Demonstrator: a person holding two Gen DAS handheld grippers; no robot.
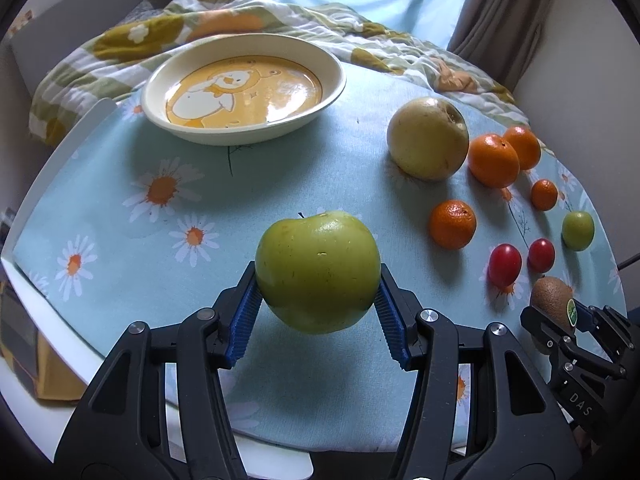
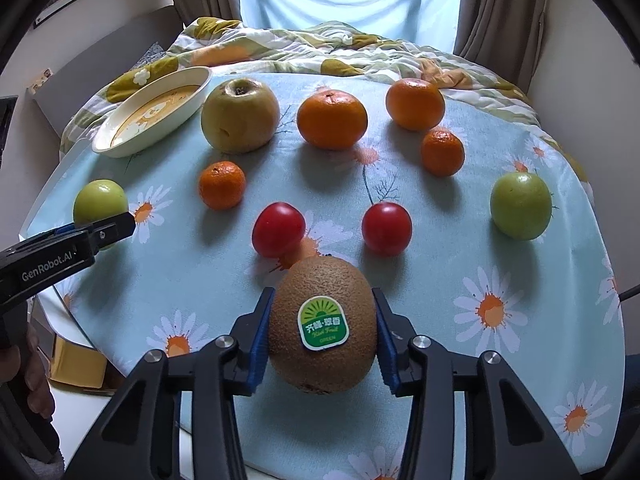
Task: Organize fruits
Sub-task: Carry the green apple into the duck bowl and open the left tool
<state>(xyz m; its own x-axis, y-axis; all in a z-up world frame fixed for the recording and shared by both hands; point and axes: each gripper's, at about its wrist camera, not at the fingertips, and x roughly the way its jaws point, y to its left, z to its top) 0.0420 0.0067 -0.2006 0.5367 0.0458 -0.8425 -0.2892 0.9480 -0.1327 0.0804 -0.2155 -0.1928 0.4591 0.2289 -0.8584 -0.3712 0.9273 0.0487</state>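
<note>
Green apple (image 1: 318, 270) clamped in my left gripper (image 1: 318, 312), kiwi (image 2: 323, 326) held tight in my right gripper (image 2: 322, 334), both near the table's front edge; bowl (image 1: 320, 60) empty, nine fruits loose — barely started.

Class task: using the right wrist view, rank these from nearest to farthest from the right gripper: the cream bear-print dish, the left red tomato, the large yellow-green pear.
1. Left red tomato, just beyond the right gripper.
2. Large yellow-green pear, farther back, left.
3. Cream bear-print dish, far left corner.
</note>
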